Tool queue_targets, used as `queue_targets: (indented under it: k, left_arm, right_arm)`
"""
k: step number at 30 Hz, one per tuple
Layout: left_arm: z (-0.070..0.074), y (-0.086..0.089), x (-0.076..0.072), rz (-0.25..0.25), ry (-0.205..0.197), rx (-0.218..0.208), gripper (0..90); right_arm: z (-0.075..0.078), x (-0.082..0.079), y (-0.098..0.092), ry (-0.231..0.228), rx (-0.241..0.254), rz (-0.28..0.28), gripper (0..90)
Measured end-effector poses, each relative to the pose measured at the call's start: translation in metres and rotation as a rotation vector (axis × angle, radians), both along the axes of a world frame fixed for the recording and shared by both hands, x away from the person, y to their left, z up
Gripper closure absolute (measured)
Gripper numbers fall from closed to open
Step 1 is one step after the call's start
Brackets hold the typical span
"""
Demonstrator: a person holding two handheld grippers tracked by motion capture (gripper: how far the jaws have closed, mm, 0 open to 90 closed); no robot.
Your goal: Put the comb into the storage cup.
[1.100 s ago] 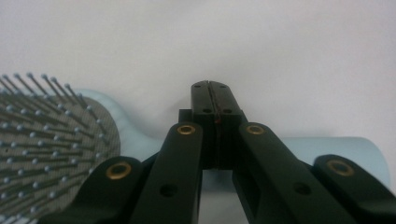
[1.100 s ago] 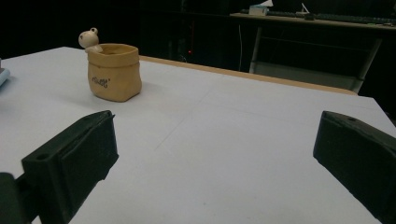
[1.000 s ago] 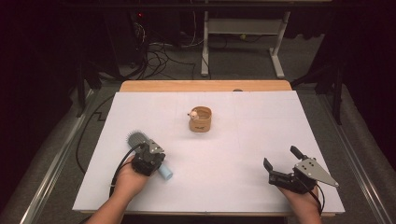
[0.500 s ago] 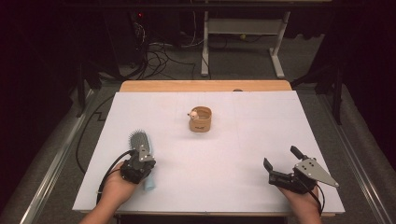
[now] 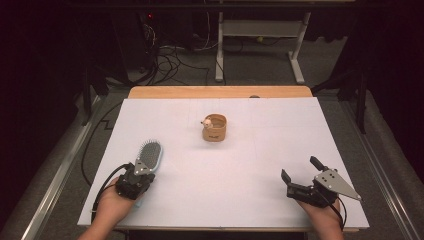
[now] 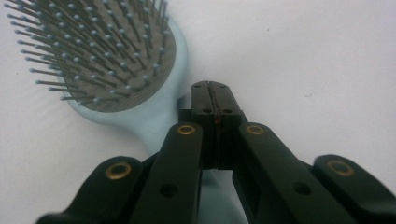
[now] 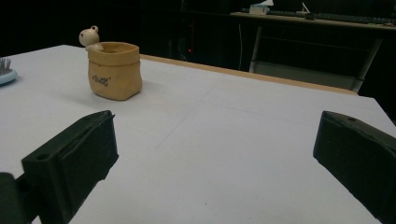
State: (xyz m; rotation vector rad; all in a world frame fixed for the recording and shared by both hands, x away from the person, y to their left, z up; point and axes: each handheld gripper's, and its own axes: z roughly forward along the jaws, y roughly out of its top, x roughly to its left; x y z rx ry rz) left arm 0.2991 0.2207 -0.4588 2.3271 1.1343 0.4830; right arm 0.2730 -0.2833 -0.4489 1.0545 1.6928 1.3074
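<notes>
A light blue hairbrush (image 5: 149, 155) lies bristles up on the white table (image 5: 250, 165) at the front left. In the left gripper view its head (image 6: 107, 56) is at upper left and its handle runs under the jaws. My left gripper (image 5: 141, 170) (image 6: 212, 91) sits over that handle, shut, jaws pressed tip to tip with nothing seen between them. At the front right my right gripper (image 5: 300, 168) (image 7: 215, 140) stands open and empty, a little above the table. A tan sack-shaped pot (image 5: 214, 128) (image 7: 114, 70) with a small frog figure (image 7: 89, 36) on its rim stands mid-table.
A wooden strip (image 5: 220, 92) edges the table's far side. Beyond it are dark floor, cables (image 5: 170, 55) and a white desk frame (image 5: 260, 30). The brush's edge (image 7: 5, 70) shows at the far left of the right gripper view.
The left hand and gripper drew back toward the front left corner. The brush's handle swung from pointing front-right to lying under the gripper. The right gripper has not moved.
</notes>
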Motion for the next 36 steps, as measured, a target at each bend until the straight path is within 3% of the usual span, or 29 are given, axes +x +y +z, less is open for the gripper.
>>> queue_targets:
  k: [5,13,17,26,36]
  left_arm:
    - [0.008,0.003,-0.006,-0.002,-0.058,-0.074,89.7]
    - [0.004,0.016,-0.016,0.014,-0.126,-0.25,72.1]
    - [0.003,0.018,-0.02,0.013,-0.166,-0.258,60.4]
    - [-0.001,0.023,-0.02,0.013,-0.149,-0.27,27.5]
    - [-0.001,0.025,-0.018,0.005,-0.119,-0.293,15.4]
  right_arm:
    - [0.0,0.0,-0.001,0.0,0.003,-0.002,0.2]
    - [0.0,0.0,-0.001,0.0,0.005,-0.002,0.2]
    - [0.0,0.0,0.0,-0.001,0.002,0.001,0.2]
    - [0.0,0.0,-0.001,0.0,0.004,0.0,0.2]
    - [0.0,0.0,-0.001,-0.001,0.006,-0.001,0.2]
